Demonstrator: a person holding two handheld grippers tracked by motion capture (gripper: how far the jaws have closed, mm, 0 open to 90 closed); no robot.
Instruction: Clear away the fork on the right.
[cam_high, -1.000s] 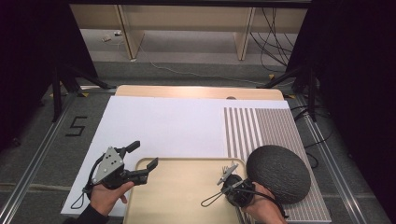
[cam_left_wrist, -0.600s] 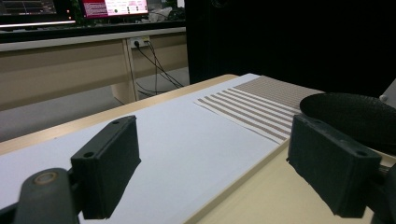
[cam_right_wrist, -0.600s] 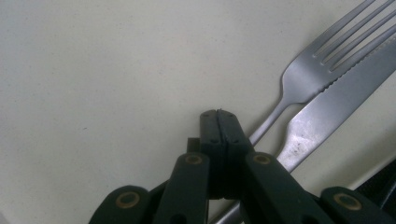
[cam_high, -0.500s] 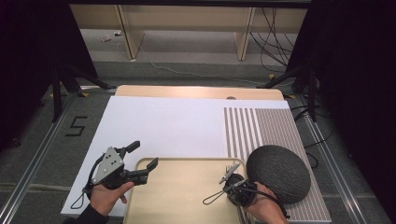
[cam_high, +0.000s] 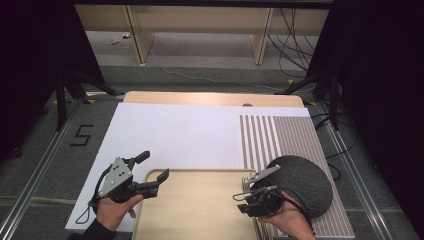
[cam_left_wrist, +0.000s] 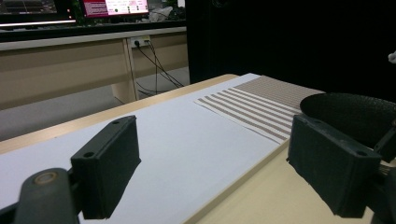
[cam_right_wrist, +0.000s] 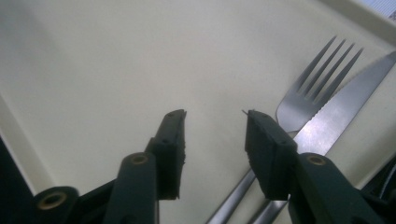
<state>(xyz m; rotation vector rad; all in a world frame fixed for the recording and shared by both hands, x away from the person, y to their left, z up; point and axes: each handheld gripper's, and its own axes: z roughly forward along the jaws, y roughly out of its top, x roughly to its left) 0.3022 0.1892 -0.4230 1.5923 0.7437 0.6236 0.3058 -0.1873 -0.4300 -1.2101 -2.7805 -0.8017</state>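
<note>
A fork (cam_right_wrist: 317, 74) and a knife (cam_right_wrist: 348, 100) lie side by side on a beige tray (cam_high: 200, 210), near its right edge. My right gripper (cam_right_wrist: 215, 123) hovers just above them. Its jaws have just been opening, nothing is between them, and the cutlery handles run under the right jaw. From above, the right gripper (cam_high: 241, 202) points left over the tray's right side. My left gripper (cam_high: 152, 166) is held wide open at the tray's far left corner and grips nothing; the left gripper (cam_left_wrist: 212, 140) frames the tray edge (cam_left_wrist: 243, 179).
A dark round plate (cam_high: 302, 182) sits on a striped placemat (cam_high: 280, 140) right of the tray, close behind my right hand. A white sheet (cam_high: 175, 135) covers the table beyond the tray. The plate (cam_left_wrist: 355, 114) is near the left gripper's right jaw.
The right gripper has lifted and shifted slightly over the tray's right side, and its jaws now stand apart. The left gripper has stayed put.
</note>
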